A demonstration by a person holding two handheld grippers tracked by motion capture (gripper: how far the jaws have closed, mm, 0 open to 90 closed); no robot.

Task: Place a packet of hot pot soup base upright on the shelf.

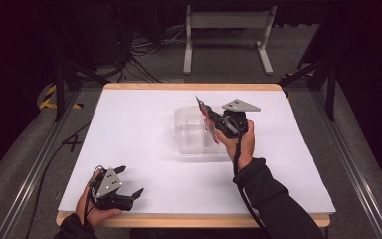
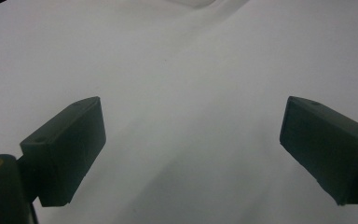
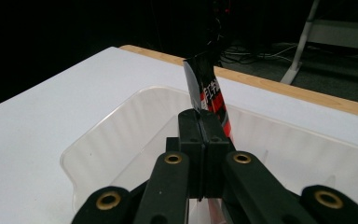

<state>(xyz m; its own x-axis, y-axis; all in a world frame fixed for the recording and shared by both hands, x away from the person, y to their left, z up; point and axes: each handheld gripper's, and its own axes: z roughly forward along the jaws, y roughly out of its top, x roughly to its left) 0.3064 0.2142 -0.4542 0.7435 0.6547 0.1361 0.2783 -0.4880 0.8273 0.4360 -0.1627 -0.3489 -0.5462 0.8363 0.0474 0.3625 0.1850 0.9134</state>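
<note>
A clear plastic bin (image 1: 195, 130) stands on the white table (image 1: 129, 129), a little right of its middle. My right gripper (image 1: 210, 119) is held over the bin's right side, shut on a thin red, black and white packet (image 1: 205, 115). In the right gripper view the packet (image 3: 209, 91) sticks up edge-on from between the closed jaws, above the bin (image 3: 121, 135). My left gripper (image 1: 129, 181) rests near the table's front left corner with its jaws wide apart. Its black pads (image 2: 65, 149) frame bare white table and hold nothing.
The table's wooden edge (image 1: 194, 86) runs along the far side. Behind it on the dark floor stand a grey metal frame (image 1: 226, 35) and loose cables (image 1: 139, 55). Metal rails (image 1: 35, 164) flank the table on both sides.
</note>
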